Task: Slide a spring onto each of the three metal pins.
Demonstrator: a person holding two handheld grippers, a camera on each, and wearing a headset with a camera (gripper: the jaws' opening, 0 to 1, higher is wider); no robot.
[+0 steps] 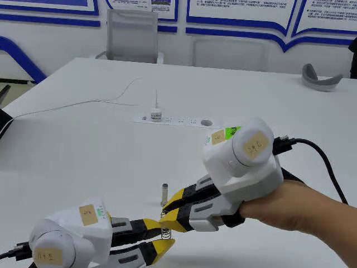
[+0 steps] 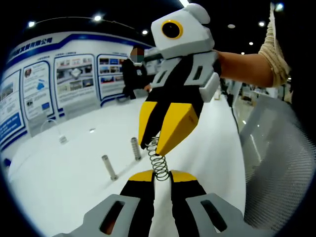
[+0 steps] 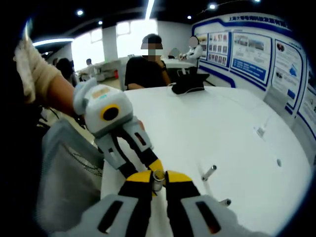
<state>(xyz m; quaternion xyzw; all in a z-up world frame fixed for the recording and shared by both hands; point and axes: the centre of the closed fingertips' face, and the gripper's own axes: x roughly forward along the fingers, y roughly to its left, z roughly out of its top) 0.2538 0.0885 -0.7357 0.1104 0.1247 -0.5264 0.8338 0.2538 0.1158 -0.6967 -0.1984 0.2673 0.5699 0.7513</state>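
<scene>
Left gripper view: left gripper (image 2: 160, 176) and right gripper (image 2: 152, 147) both clamp shut on one spring (image 2: 159, 164), which could bend or ping away if they pull apart.

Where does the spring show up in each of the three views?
Head view: bottom centre, spring between left claw and right claw.
Left gripper view: centre, running up from left claw to right claw.
Right gripper view: low centre, end-on between its jaws.
Shared landmark: metal pin beyond the spring.

Coil spring (image 2: 159, 162) gripped at both ends, metal pin (image 1: 164, 194) upright
</scene>
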